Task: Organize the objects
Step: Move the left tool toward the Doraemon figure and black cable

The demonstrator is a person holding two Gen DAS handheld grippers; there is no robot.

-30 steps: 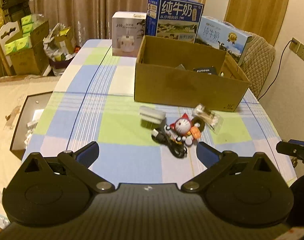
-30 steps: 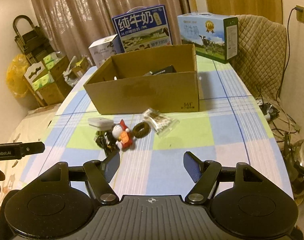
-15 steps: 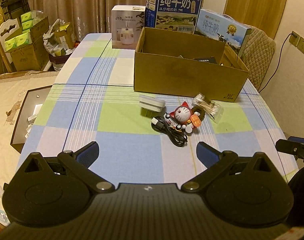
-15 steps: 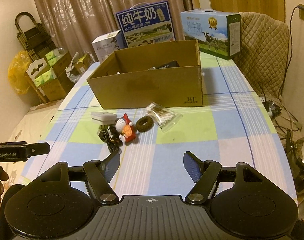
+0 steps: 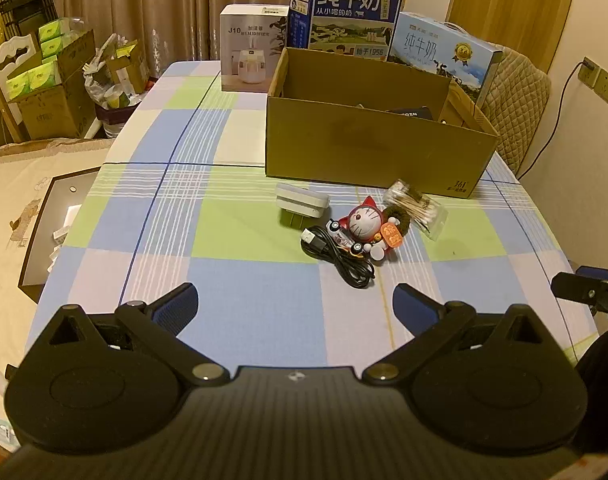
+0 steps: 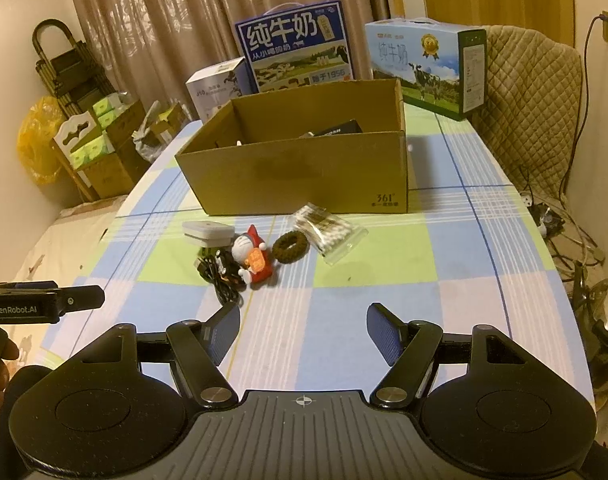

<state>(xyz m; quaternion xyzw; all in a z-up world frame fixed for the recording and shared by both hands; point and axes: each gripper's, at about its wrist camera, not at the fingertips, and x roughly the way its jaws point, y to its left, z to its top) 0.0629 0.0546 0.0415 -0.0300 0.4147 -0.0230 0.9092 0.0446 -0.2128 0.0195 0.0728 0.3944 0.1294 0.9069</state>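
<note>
In the left wrist view, you are holding your left gripper (image 5: 293, 304) above the near part of the table (image 5: 240, 312), its tongs spread wide and gripping nothing, aimed toward the small heap of loose things ahead. That heap is lying just in front of the box (image 5: 368, 152): a white case (image 5: 302, 201), a black cable (image 5: 340, 256) touching the cat toy (image 5: 366, 224), a dark ring (image 5: 398, 216) behind the toy, and a clear bag (image 5: 418, 207) of swabs at the right end. Being bunched so close to the open box, they are probably waiting to go inside it, where a dark item is already showing. In the right wrist view, you are keeping your right gripper (image 6: 303, 326) likewise wide and empty, well back from the heap. The cable (image 6: 220, 276) and toy (image 6: 254, 258) are lying nearest on your left, the case (image 6: 208, 232) behind them, the ring (image 6: 290, 245) and bag (image 6: 328, 232) closer to your centre line, so the bag looks like the natural pick for this hand. The box (image 6: 304, 168) is standing open-topped just beyond. Neither gripper is touching anything, so sorting is seemingly at an early stage.
</note>
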